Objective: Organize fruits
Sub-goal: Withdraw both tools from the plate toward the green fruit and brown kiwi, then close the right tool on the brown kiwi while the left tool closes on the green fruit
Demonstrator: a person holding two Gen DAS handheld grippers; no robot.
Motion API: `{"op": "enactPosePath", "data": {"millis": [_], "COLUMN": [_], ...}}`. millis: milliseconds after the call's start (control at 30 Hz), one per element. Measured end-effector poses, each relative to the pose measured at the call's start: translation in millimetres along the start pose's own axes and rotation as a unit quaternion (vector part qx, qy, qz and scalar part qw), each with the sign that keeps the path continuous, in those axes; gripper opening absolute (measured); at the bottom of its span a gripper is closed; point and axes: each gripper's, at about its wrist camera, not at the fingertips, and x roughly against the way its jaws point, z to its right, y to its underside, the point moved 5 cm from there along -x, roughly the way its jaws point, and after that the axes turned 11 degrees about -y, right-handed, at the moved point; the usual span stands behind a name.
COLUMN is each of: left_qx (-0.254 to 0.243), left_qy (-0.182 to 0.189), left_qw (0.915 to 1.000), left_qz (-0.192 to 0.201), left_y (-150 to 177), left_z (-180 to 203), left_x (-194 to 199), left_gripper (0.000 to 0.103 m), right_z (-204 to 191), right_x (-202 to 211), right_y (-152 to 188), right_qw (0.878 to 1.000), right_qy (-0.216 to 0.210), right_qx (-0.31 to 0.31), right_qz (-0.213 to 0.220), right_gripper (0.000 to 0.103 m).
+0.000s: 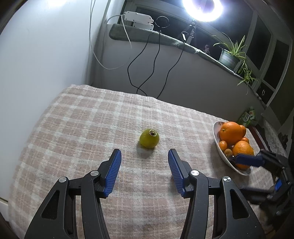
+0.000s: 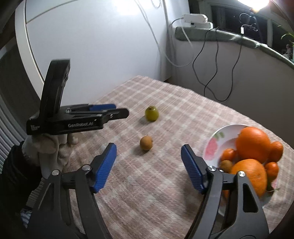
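A green fruit (image 1: 149, 140) lies on the checked cloth just ahead of my open, empty left gripper (image 1: 144, 156); it also shows in the right wrist view (image 2: 152, 113). A brown kiwi (image 2: 146, 142) lies on the cloth ahead of my open, empty right gripper (image 2: 148, 153). A white bowl (image 2: 216, 139) at the right holds two big oranges (image 2: 253, 143), small tangerines and a kiwi; it shows in the left wrist view too (image 1: 215, 136). The left gripper (image 2: 117, 110) hovers left of the green fruit. The right gripper's finger (image 1: 246, 160) reaches in front of the bowl.
The table wears a pink checked cloth (image 1: 91, 128) and ends at a white wall behind. Cables (image 1: 147, 64) hang from a ledge with a power strip (image 1: 137, 18), a ring light (image 1: 202, 9) and a potted plant (image 1: 229, 57).
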Motion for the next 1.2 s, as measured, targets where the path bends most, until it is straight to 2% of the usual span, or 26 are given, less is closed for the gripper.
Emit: {"op": "enactPosePath", "data": {"millis": [267, 533, 1200], "left_qx": [-0.012, -0.023, -0.031], "left_qy": [0.006, 0.009, 0.004], "left_qw": [0.9999, 0.9995, 0.9990], "left_qz": [-0.010, -0.019, -0.032], "left_y": [-3, -10, -13], "left_z": [8, 15, 20], "left_x": [-17, -35, -62], "left_gripper": [0.044, 0.041, 0.032], "right_z": [3, 10, 16], "right_x": [-34, -60, -88], "right_y": [3, 3, 1], "right_qw": [1.000, 0.999, 0.998], "right_qy": [0.002, 0.007, 0.025], "right_qx": [-0.009, -0.019, -0.021], "right_qz": [-0.030, -0.046, -0.062], "right_gripper": [0.056, 0.047, 0.037]}}
